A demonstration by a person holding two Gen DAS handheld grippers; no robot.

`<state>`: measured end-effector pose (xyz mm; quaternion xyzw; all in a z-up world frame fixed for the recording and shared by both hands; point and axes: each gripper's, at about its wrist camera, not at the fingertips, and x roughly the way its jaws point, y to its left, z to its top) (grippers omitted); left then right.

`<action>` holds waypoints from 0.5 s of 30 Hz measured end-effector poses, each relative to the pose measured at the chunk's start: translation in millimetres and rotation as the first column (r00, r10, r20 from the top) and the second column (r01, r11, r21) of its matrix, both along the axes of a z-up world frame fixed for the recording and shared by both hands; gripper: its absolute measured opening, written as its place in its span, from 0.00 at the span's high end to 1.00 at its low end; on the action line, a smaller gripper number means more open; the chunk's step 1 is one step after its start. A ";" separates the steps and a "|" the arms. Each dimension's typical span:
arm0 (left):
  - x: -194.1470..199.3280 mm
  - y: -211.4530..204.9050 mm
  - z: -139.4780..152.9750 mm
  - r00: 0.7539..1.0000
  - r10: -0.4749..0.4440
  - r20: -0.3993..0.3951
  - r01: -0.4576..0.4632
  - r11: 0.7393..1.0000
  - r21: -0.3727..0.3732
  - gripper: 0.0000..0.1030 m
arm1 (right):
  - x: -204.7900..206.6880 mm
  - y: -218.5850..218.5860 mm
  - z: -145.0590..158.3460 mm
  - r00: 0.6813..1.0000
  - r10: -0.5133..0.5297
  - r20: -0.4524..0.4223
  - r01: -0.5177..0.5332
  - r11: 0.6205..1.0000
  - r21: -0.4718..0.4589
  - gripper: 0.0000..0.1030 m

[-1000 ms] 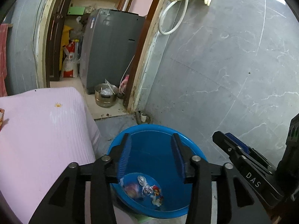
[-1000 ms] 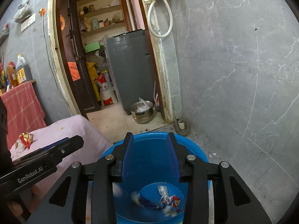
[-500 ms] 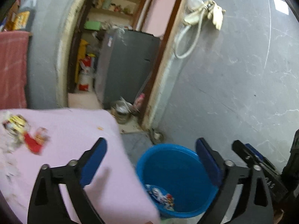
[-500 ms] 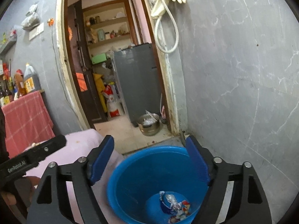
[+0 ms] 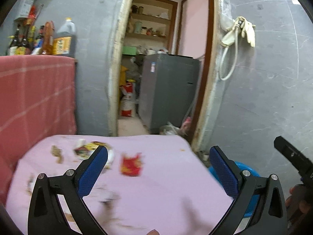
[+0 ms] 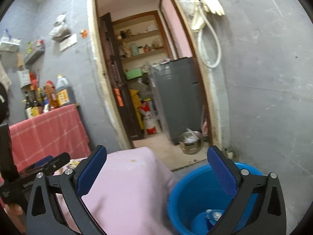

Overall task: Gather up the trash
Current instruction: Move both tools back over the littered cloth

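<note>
Two grippers, both spread wide with nothing between the pads. The left gripper has just been opening, jaws empty, and hangs over the pink cloth covering a table. The right gripper has its jaws just opened too, also empty; its right finger sits over the blue bucket, its left finger over the pink cloth's corner.

Landmark is the blue bucket: on the floor just beside the pink cloth's right edge, in front of the grey wall. Some wrappers lie at the bucket's bottom, partly hidden by the right finger. More trash is on the cloth, left of the bucket: a red wrapper near the middle, a yellow-and-white wrapper further left, partly behind the left gripper's left finger, plus small blurred scraps around it.

Beyond the bucket, a doorway with a grey fridge and a metal pot on the floor. Red checked cloth hangs far left of the bucket, bottles on top.
</note>
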<state>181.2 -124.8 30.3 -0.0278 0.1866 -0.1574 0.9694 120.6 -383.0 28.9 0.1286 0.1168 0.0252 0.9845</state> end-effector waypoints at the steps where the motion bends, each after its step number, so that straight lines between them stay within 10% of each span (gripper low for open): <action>1: -2.1 6.6 -0.7 1.000 0.008 0.003 -0.008 1.000 0.003 0.01 | 1.1 7.5 0.5 1.000 0.015 0.008 -0.015 1.000 -0.001 0.00; 15: 5.5 87.7 -17.9 0.986 0.165 -0.028 -0.163 0.983 0.081 0.01 | 49.6 85.1 -13.4 0.983 0.162 -0.084 -0.165 0.985 -0.040 0.00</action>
